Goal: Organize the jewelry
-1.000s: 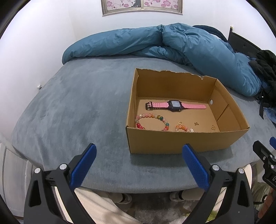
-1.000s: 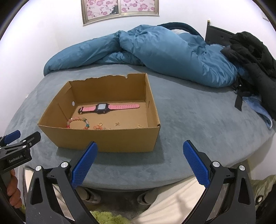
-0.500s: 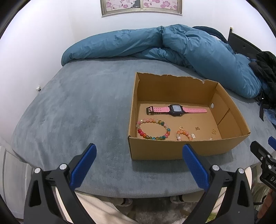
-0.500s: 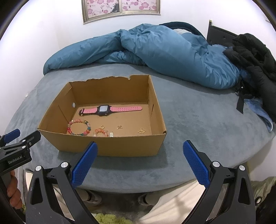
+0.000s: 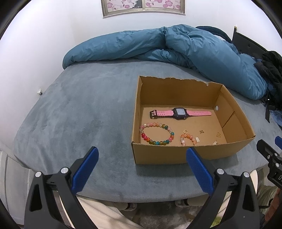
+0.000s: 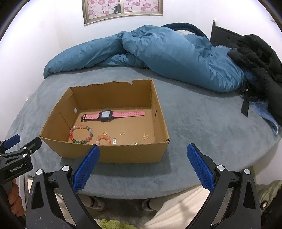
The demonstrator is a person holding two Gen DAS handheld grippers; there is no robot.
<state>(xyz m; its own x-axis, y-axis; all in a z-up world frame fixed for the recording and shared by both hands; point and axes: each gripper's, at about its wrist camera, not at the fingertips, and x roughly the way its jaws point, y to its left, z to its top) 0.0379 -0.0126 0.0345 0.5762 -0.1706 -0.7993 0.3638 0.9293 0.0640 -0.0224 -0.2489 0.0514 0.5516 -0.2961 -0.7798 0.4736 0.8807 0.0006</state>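
Note:
An open cardboard box (image 5: 176, 154) (image 6: 112, 155) sits on the grey bed. Inside lie a pink watch (image 5: 179, 113) (image 6: 105, 115), a multicoloured bead bracelet (image 5: 156, 133) (image 6: 81, 134), a small orange bead bracelet (image 5: 187, 139) (image 6: 103, 138) and small gold earrings (image 5: 218, 135) (image 6: 145, 136). My left gripper (image 5: 141, 155) is open and empty, hovering at the bed's front edge, left of the box. My right gripper (image 6: 142, 152) is open and empty in front of the box's near wall.
A rumpled blue duvet (image 5: 176, 45) (image 6: 158, 51) lies across the back of the bed. Black clothing (image 6: 260, 58) is piled at the right. The bed's front edge (image 5: 123, 195) is just under both grippers. A framed picture (image 6: 122, 8) hangs on the wall.
Both grippers have risen and tilted down, so the box's inside and the jewelry show more fully. Both stay open.

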